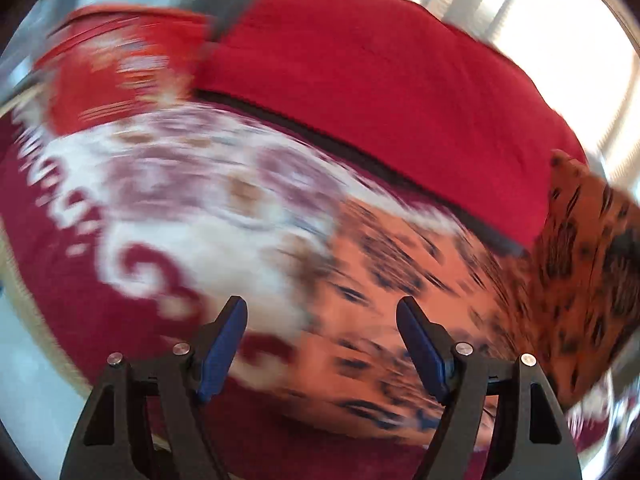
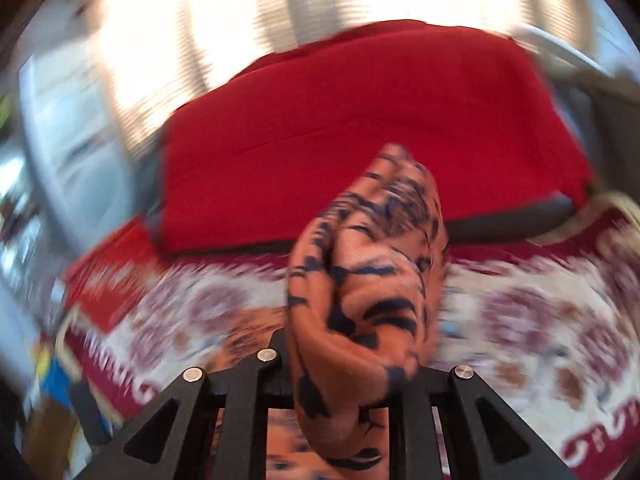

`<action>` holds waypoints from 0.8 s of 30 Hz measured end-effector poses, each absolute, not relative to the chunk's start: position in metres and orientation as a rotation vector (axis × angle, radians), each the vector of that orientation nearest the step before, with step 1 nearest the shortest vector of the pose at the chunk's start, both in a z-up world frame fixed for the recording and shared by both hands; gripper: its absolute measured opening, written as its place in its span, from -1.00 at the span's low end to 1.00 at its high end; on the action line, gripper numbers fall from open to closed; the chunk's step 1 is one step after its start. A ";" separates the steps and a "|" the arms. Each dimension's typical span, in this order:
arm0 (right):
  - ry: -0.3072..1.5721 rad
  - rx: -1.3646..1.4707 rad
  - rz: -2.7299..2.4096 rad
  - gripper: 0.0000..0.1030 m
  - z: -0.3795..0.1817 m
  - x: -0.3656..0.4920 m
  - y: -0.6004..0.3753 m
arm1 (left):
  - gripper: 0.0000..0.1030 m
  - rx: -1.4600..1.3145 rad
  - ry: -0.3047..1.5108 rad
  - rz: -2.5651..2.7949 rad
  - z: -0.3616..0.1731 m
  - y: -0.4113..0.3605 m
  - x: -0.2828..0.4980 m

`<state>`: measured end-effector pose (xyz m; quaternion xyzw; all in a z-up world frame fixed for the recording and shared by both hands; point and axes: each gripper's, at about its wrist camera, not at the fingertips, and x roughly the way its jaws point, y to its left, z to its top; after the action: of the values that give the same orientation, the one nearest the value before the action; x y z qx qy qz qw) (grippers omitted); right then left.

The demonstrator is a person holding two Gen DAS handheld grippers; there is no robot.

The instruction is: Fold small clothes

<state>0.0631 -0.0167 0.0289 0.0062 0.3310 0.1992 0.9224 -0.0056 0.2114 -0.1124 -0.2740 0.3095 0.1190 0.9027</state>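
A small orange garment with dark tiger stripes (image 1: 380, 280) lies on a red-and-white patterned cloth (image 1: 180, 200). Its right part rises off the surface (image 1: 580, 260). My left gripper (image 1: 320, 304) hangs just above the garment's flat part, open, with nothing between its blue pads (image 1: 224, 344). In the right wrist view a bunched fold of the same garment (image 2: 372, 272) fills the jaws of my right gripper (image 2: 352, 352), which is shut on it. The cloth hides the right fingertips. Both views are blurred.
A big red cushion with a dark edge (image 1: 380, 80) (image 2: 360, 148) lies beyond the patterned cloth (image 2: 540, 320). A red patterned item (image 1: 120, 72) (image 2: 108, 280) sits at the far left. Bright windows stand behind.
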 end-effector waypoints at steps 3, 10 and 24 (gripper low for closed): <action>0.861 -0.095 0.487 -0.65 -0.040 0.069 0.041 | 0.49 -0.739 0.633 0.275 -0.132 0.245 -0.017; 0.939 -0.028 0.509 -0.64 -0.060 0.080 0.045 | 0.49 -0.743 0.602 0.219 -0.131 0.250 -0.021; 0.988 0.033 0.533 -0.47 -0.086 0.080 0.082 | 0.49 -0.795 0.595 0.214 -0.137 0.258 -0.027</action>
<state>0.0805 0.0819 -0.0857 0.0155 0.4686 0.2528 0.8463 -0.0270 0.2584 -0.1374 -0.3808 0.2848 0.1024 0.8737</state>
